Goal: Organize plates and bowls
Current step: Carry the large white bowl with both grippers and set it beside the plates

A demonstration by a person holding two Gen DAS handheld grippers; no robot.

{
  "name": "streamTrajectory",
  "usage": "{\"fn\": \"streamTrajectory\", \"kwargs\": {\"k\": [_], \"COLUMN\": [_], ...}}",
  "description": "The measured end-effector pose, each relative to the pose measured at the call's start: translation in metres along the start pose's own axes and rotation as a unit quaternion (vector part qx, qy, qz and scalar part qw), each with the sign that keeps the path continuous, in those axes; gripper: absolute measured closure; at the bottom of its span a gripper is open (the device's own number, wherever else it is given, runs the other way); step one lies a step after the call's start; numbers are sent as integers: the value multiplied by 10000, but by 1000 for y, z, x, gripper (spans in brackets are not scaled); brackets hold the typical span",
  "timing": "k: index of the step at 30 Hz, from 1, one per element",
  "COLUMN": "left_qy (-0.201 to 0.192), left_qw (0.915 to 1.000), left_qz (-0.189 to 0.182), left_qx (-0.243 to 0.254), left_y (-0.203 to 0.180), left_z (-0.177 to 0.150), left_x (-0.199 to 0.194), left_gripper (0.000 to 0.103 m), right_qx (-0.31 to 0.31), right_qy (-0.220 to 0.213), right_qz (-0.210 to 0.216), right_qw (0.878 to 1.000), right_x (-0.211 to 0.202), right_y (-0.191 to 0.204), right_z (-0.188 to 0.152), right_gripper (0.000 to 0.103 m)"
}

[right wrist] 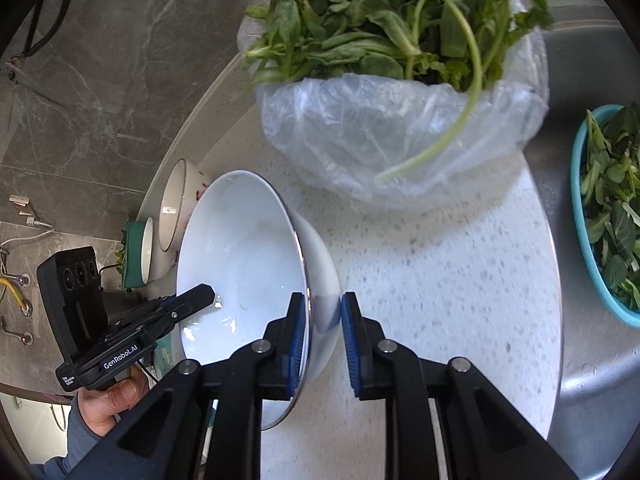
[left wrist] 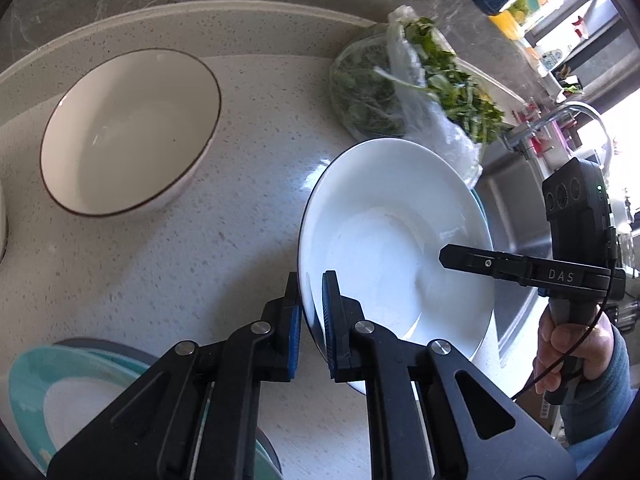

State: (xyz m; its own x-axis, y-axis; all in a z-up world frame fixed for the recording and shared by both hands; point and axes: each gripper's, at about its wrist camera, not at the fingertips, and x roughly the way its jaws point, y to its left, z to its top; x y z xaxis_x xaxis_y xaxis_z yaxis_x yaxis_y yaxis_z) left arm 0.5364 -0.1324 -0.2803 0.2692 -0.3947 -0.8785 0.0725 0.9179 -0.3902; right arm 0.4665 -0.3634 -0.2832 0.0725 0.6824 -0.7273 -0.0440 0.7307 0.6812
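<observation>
The white bowl (left wrist: 394, 240) hangs tilted over the counter (left wrist: 224, 248) at frame centre, its rim pinched on opposite sides by the left claw (left wrist: 312, 312) and right claw (right wrist: 324, 332), both clamped on it. Glazed rim between narrow pads could slip or twist if either claw lets go early, knocking the teal plates (left wrist: 32, 392) lower left. Readable: "DAS" and "GenRobot.AI" on the claw bodies.

The teal plates (left wrist: 28, 392) at the lower left of the left wrist view were partly covered by the left gripper (left wrist: 311, 316). A white dish (left wrist: 2, 224) was cut by the left edge. The teal basket (right wrist: 588, 216) ran off the right edge of the right wrist view.
</observation>
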Motion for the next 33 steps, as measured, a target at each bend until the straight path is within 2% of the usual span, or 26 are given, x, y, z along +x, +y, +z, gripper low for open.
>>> {"fn": "streamTrajectory", "kwargs": {"k": [4,9,16,21,33], "left_qy": [-64,-76,155,367,501], "left_qw": [9999,9999,9998,9993,9987], "left_qz": [-39,-53,-96,-65,-57], "left_qx": [76,125,20,2,-21], "left_y": [-14,-30,-41,-44,-46], "left_z": [-14,-45,-107,-141,-159], "left_x": [-15,-33,-39,-31,-24], "left_gripper": [95,95,95,95,95], "right_qx": [-43,-86,10,106,185], "right_qy": [-19,44,305,460,555], "right_qz": [25,62,62,15,-23], "right_qw": [10000,9999,9995,9989,9983], "right_x": [-16,-28,-30,-25,-25], "right_y": [5,11,6,-1,-16], "right_z": [-16,-44,-88,-104,-126], "right_gripper": [82,82,82,82,82]}}
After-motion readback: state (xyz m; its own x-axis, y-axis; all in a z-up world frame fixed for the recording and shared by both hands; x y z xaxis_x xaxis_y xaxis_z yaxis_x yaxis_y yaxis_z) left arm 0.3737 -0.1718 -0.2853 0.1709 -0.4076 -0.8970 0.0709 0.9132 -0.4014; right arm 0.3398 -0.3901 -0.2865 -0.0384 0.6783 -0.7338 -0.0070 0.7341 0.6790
